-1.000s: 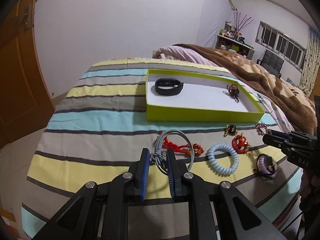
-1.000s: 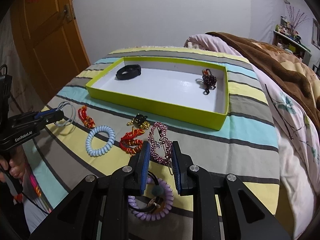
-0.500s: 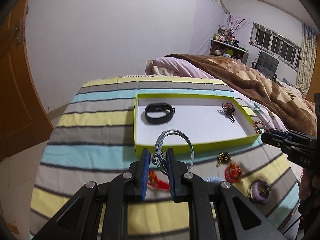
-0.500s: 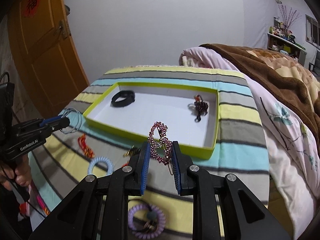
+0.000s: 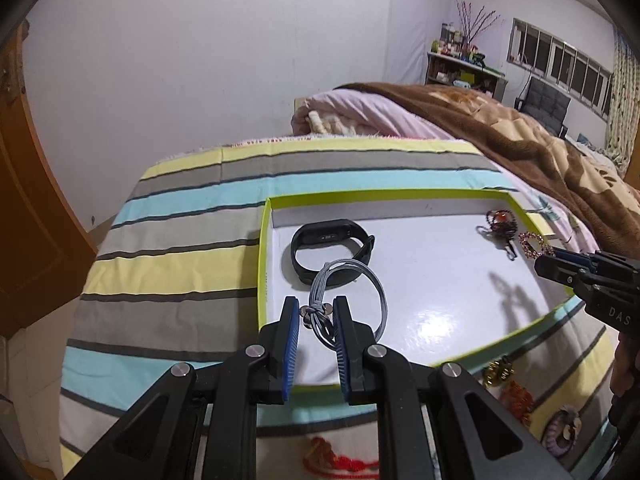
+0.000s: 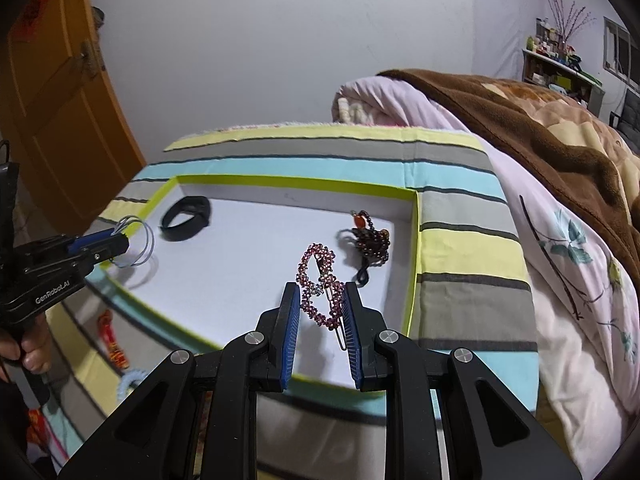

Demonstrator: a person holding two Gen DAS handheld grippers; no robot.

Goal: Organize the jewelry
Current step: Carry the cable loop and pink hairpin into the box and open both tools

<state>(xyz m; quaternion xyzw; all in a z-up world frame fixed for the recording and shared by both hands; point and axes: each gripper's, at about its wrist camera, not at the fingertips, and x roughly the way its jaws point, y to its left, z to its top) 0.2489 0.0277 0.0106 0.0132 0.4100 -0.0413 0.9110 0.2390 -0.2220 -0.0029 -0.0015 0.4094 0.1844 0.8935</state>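
So both grippers are up over the tray [image 5: 262,264] at once. The left gripper [image 5: 316,312] is clenched on a grey cord bracelet [image 5: 352,276] — its blue pads pinch the knotted part with the little metal beads, and the loop sticks out ahead, hanging above the near-left part of the white tray floor. In the right wrist view you can see that same loop [image 6: 138,242] dangling off the tip, right over the tray's left wall.

The right gripper [image 6: 322,306] is grasping a pink rhinestone hair clip [image 6: 320,280], held upright between the pads, with its wire clasp poking down by the right pad. It sits over the near-right area of the tray, closer to the right wall.

Already lying in the tray: a black fitness band [image 5: 330,250] at the far left, and a dark beaded bracelet [image 6: 370,242] with an orange bead at the far right.

Outside the tray on the striped blanket [image 5: 172,264], along the near side, a few pieces are still out — a gold bit [image 5: 496,372], something red-orange [image 5: 520,400], a purple spiral hair tie [image 5: 562,430], and a red cord piece [image 5: 340,460] at the near edge.
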